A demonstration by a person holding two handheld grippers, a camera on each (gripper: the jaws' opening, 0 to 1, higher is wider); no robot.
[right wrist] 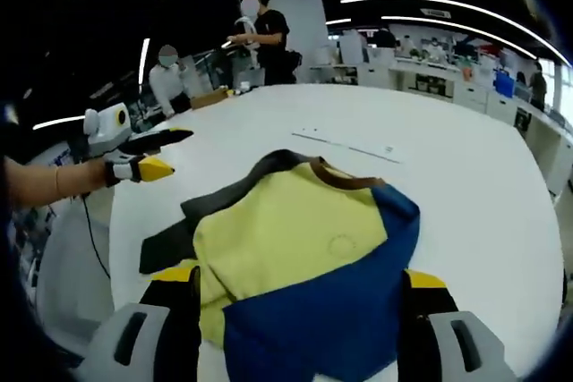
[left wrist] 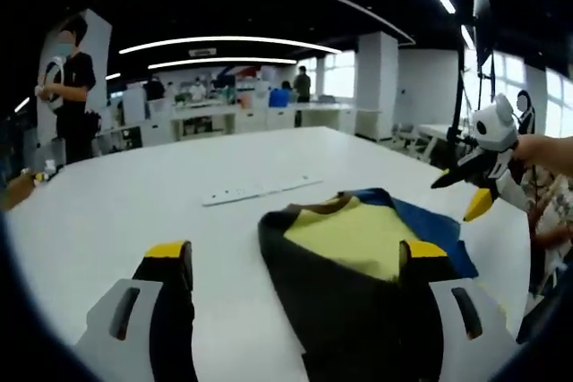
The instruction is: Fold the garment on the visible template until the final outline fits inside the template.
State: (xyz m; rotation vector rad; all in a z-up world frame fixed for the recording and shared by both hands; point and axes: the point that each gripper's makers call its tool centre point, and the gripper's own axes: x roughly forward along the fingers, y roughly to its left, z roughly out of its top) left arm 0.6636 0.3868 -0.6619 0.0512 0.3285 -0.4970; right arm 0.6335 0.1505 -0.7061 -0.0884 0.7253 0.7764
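- A large white surface point(left wrist: 134, 194) with a rounded edge carries everything; its broad bare top leaves room to spread and fold cloth.
- The garment point(right wrist: 304, 257), a top in yellow, blue and dark grey with a brown collar, lies partly folded near the surface's edge. In the right gripper view the blue panel lies nearest the camera, the yellow middle behind it, and a dark sleeve trails off to the left.
- No template outline can be made out under or around the garment, so how well it fits cannot be judged.
- The left claw point(left wrist: 295, 261) hovers low over the garment's dark side, jaws spread wide and holding nothing, likely lined up for a next grasp.
- The right claw point(right wrist: 300, 284) hangs over the blue panel, jaws likewise wide apart and empty. In the left gripper view it appears at the right, held in a hand above the surface's edge.
- A thin white strip point(left wrist: 260, 190), perhaps a ruler or power strip, lies flat beyond the garment, well apart from it.
- The room is an open office or lab with long ceiling lights, white pillars, windows and desks; several people stand in the background.
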